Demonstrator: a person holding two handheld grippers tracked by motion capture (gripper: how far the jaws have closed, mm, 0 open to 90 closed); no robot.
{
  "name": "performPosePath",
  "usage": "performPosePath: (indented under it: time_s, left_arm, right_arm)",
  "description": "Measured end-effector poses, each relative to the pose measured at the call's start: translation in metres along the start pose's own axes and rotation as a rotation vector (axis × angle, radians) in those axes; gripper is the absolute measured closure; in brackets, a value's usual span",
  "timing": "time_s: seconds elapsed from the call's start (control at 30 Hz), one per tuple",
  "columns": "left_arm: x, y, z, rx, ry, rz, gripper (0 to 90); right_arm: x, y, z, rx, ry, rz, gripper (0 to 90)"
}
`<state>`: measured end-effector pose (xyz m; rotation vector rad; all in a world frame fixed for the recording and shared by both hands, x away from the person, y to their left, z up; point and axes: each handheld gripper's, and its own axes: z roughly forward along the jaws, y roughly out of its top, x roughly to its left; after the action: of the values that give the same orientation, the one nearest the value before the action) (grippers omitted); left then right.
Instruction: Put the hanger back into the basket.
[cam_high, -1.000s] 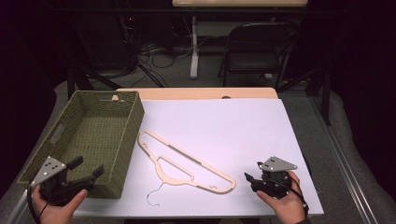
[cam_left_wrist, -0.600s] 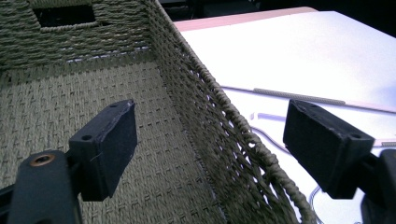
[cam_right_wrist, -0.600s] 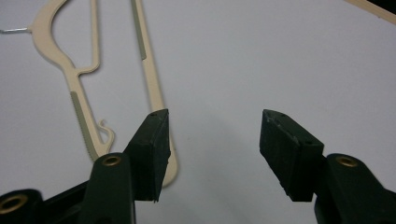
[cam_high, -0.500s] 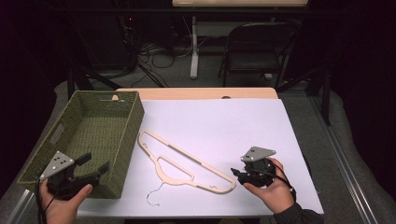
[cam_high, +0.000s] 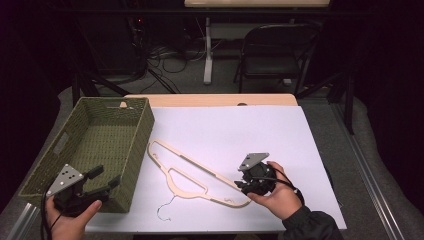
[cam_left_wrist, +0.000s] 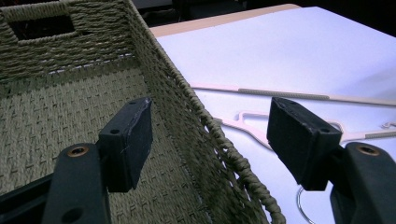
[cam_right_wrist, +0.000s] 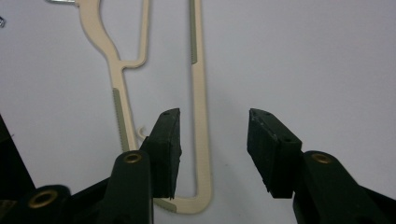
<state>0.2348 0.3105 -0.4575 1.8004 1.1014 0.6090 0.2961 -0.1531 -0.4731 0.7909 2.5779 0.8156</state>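
A cream hanger (cam_high: 200, 166) with a wire hook (cam_high: 165, 210) lies flat on the white sheet. My right gripper (cam_high: 241, 184) is at its right end. In the right gripper view the hanger's bar (cam_right_wrist: 201, 93) runs between the open jaws (cam_right_wrist: 214, 119), close to the left pad. These jaws have just been closing, and the pads do not press on the bar. My left gripper (cam_high: 107, 176) sits at the near right corner of the green woven basket (cam_high: 135, 155). Its jaws (cam_left_wrist: 210, 112) straddle the basket wall (cam_left_wrist: 196, 121), open and also just closing in.
The white sheet (cam_high: 240, 130) covers a wooden table with its far edge (cam_high: 210, 99) showing. A folding chair (cam_high: 280, 50) and cables stand beyond it on the floor. The basket holds nothing that I can see.
My right hand has moved left to the hanger's end and its jaws have narrowed. The left gripper has barely shifted at the basket's corner, its jaws a little narrower.
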Motion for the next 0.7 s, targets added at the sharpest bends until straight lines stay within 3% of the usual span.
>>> performPosePath:
  time_s: [0.07,0.2,0.33,0.4,0.43,0.47,0.6,0.7]
  left_arm:
    - [0.001,-0.001,-0.001,-0.001,0.003,-0.005,31.4]
    - [0.001,-0.001,-0.001,0.0,0.008,-0.003,31.4]
    - [0.002,-0.001,-0.001,0.004,0.01,-0.001,31.4]
    - [0.003,-0.001,-0.001,0.006,0.011,-0.001,31.4]
    - [0.003,-0.001,-0.002,0.007,0.01,-0.004,31.4]
    - [0.003,-0.002,-0.001,0.003,0.01,-0.006,31.4]
    - [0.003,-0.002,-0.001,0.005,0.01,-0.007,31.4]
    - [0.002,-0.002,0.0,0.005,0.011,-0.007,31.4]
  right_arm:
    - [0.0,0.006,0.004,0.05,0.024,-0.019,57.3]
    - [0.003,0.011,0.011,0.06,0.053,-0.014,57.6]
    - [0.007,0.018,0.017,0.115,0.074,-0.035,58.6]
    - [0.011,0.02,0.023,0.101,0.087,-0.035,59.3]
    - [0.011,0.022,0.023,0.135,0.086,-0.043,60.0]
    - [0.014,0.023,0.029,0.113,0.099,-0.047,61.2]
    - [0.017,0.028,0.034,0.148,0.112,-0.055,63.0]
    - [0.02,0.029,0.04,0.13,0.12,-0.051,63.8]
